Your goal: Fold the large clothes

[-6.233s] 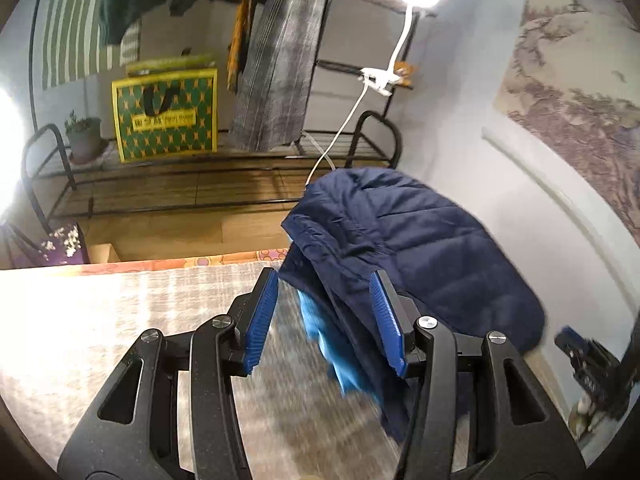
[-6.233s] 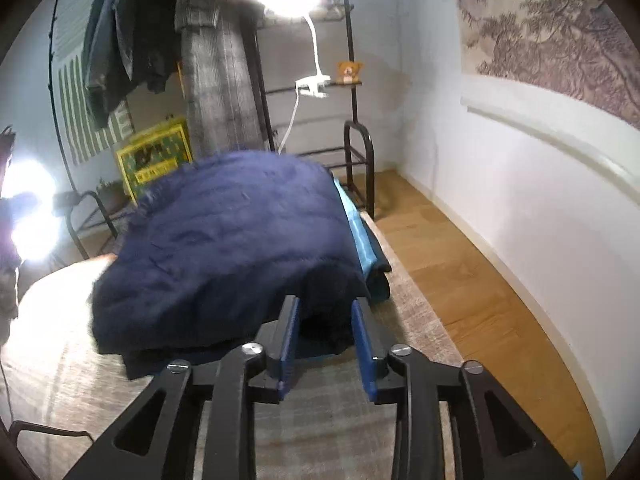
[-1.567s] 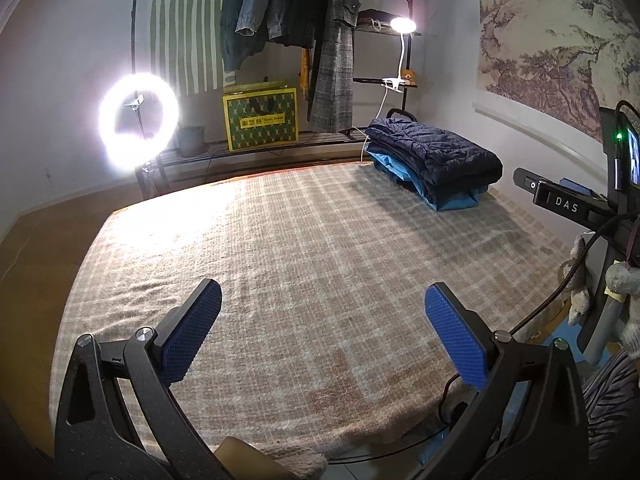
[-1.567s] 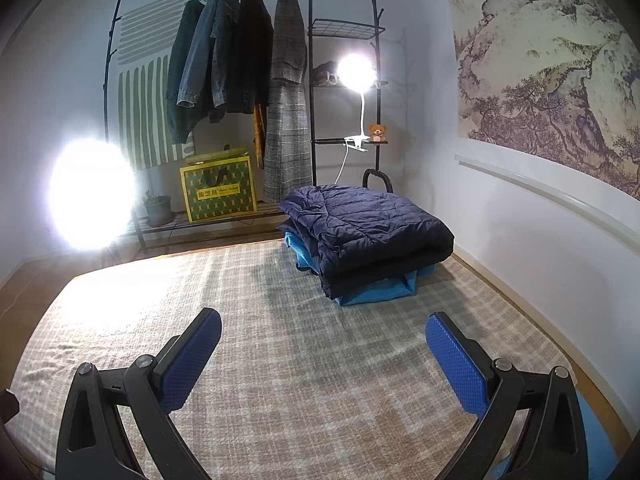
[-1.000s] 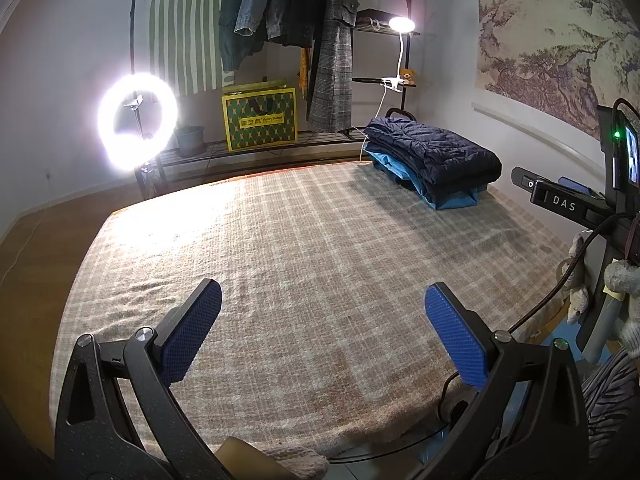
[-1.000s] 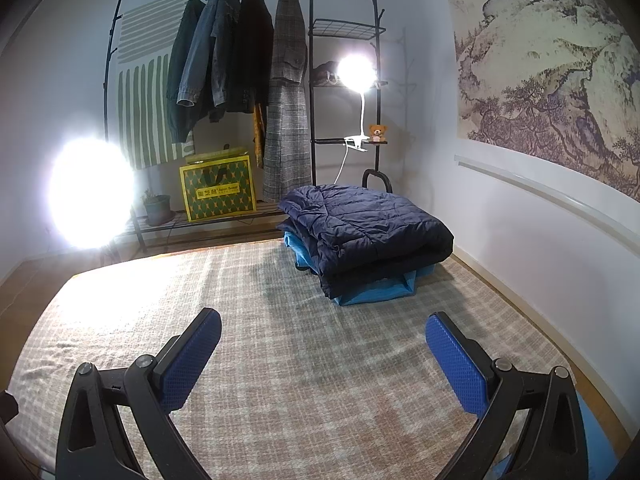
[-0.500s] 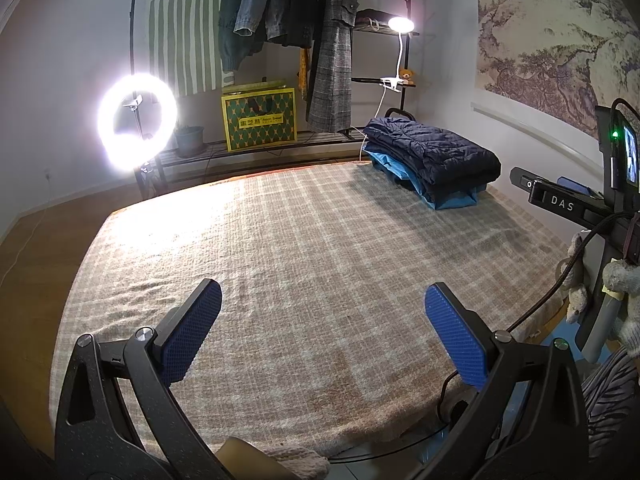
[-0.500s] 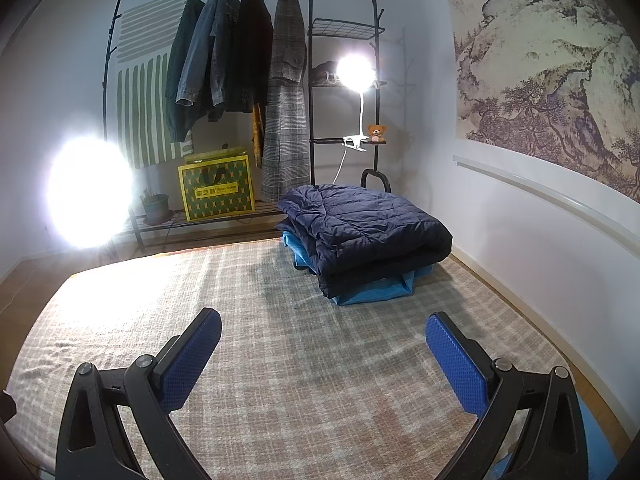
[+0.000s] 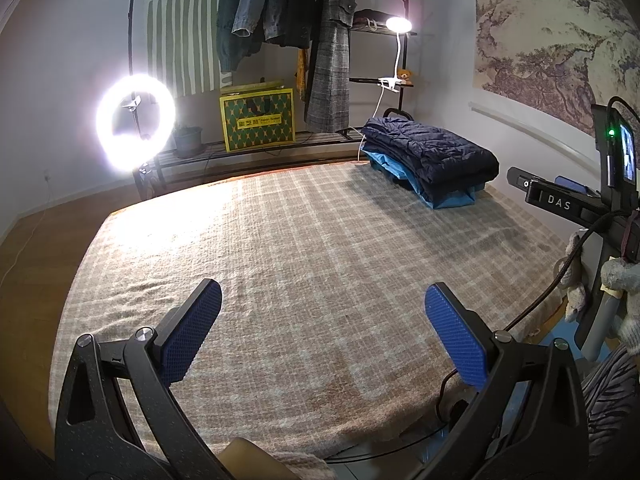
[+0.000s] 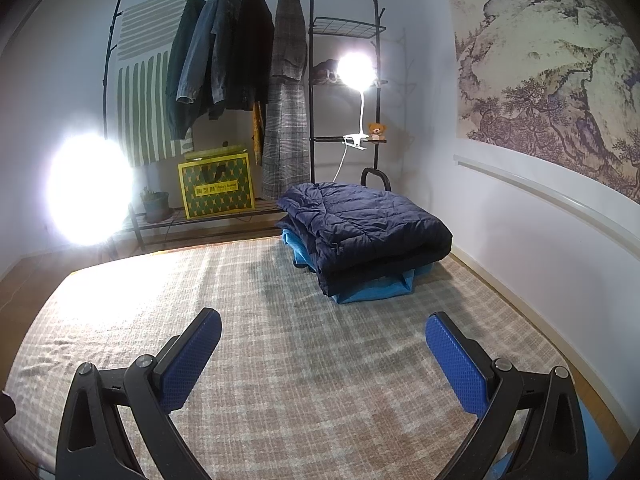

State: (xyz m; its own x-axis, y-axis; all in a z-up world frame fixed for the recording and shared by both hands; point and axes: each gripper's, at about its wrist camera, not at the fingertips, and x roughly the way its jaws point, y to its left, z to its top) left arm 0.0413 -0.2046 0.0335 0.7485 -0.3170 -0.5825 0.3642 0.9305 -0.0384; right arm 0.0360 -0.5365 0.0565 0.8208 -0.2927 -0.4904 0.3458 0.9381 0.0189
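Left gripper (image 9: 322, 330): blue pads spread wide, nothing held between them, poised above the near part of a plaid blanket (image 9: 304, 248) that covers the work surface. Right gripper (image 10: 322, 356): pads likewise spread wide and empty, held over the same blanket.

A folded navy quilted jacket (image 10: 364, 228) is seen at the far right corner of the blanket, stacked on top of a folded light-blue garment (image 10: 372, 290) whose edges show beneath it. The stack lies well apart from both grippers. In the left wrist view the same jacket (image 9: 432, 156) is seen far off to the right.

Behind the blanket a black clothes rack (image 10: 312, 80) is noted, with dark coats (image 10: 224, 64) hung on it. A yellow-green bag (image 10: 216, 190) is placed on the rack's low shelf, and a clip lamp (image 10: 356, 70) is lit on its right side. A ring light (image 9: 136, 122) is lit at the left. A landscape mural (image 10: 552, 92) is seen on the right wall.
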